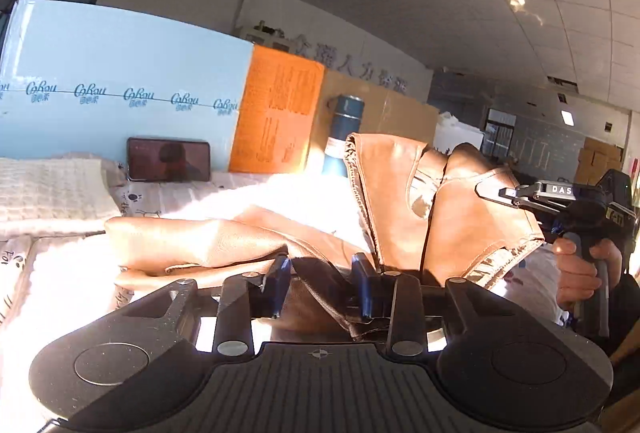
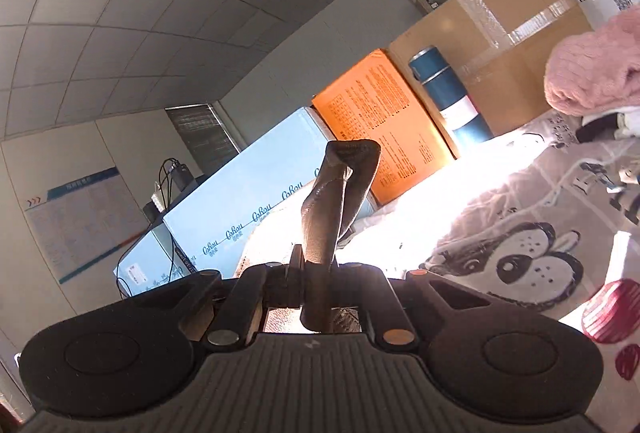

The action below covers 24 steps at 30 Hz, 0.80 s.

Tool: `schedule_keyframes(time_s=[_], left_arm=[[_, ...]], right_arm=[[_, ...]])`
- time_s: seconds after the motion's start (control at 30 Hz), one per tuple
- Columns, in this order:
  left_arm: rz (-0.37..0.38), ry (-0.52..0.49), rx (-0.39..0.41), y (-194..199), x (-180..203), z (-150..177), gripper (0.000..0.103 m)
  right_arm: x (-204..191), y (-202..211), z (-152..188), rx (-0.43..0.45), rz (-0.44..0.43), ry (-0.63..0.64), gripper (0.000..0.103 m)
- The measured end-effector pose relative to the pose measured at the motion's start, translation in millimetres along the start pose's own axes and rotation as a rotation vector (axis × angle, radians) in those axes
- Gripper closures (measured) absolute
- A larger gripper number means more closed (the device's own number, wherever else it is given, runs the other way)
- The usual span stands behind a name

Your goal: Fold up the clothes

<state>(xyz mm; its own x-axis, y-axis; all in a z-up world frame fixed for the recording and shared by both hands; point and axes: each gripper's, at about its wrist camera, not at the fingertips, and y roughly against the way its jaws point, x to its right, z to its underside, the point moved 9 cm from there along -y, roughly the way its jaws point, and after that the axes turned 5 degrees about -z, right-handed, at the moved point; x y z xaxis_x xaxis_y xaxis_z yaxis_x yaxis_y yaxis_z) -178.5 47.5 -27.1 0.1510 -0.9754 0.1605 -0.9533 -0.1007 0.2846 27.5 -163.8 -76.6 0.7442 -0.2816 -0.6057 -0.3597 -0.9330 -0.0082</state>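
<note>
The tan leather-like garment (image 1: 404, 201) is spread over the sunlit bed cover (image 1: 60, 297), one part lying flat at about nine o'clock of the left wrist view and another part lifted upright toward two o'clock. That raised part is carried by the right gripper (image 1: 490, 191), whose jaws are clenched on its edge; a hand (image 1: 580, 269) is seen around the grip below it. In the right wrist view the same pinch is shown close up, with a dark strip of the garment (image 2: 332, 201) standing up from between the closed jaws toward twelve o'clock. The lift is judged to serve a fold: the edge is held high so that it can be carried across the flat part. The left gripper (image 1: 326, 281) stands partly open with a fold of the garment between its blue pads (image 1: 280, 277); the pads are not seen to press on it, so that part is taken as released or not yet grasped. A blue flask (image 1: 340, 137) stands at twelve o'clock against the boxes. Much of the bed is washed out by glare, so the garment's far edge is lost there. What kind of garment it is cannot be told, and its lower part is hidden behind the left gripper's body.
</note>
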Motion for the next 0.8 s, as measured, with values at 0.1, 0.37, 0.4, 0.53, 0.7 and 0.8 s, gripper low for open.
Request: schedule_keyframes(time_s=[0.1, 0.37, 0.4, 0.53, 0.7, 0.8], left_arm=[[-0.033, -0.053, 0.056, 11, -4, -9, 0.01], [-0.173, -0.005, 0.024, -1, -27, -9, 0.006], [-0.184, 0.02, 0.015, -4, -30, -8, 0.006], [-0.172, 0.143, -0.004, -16, -39, -11, 0.006], [-0.202, 0.152, -0.074, -51, -50, -10, 0.005], [-0.228, 0.136, -0.117, -64, -47, -4, 0.006]], right_arm=[[23, 29, 9, 0.031, 0.074, -0.031, 0.095], [68, 85, 14, 0.048, 0.417, 0.02, 0.032], [67, 92, 10, 0.066, 0.429, 0.042, 0.031], [46, 89, -18, 0.102, 0.349, 0.1, 0.016], [7, 33, -40, -0.014, 0.139, 0.104, 0.004], [-4, -19, -24, -0.198, 0.091, -0.026, 0.004]])
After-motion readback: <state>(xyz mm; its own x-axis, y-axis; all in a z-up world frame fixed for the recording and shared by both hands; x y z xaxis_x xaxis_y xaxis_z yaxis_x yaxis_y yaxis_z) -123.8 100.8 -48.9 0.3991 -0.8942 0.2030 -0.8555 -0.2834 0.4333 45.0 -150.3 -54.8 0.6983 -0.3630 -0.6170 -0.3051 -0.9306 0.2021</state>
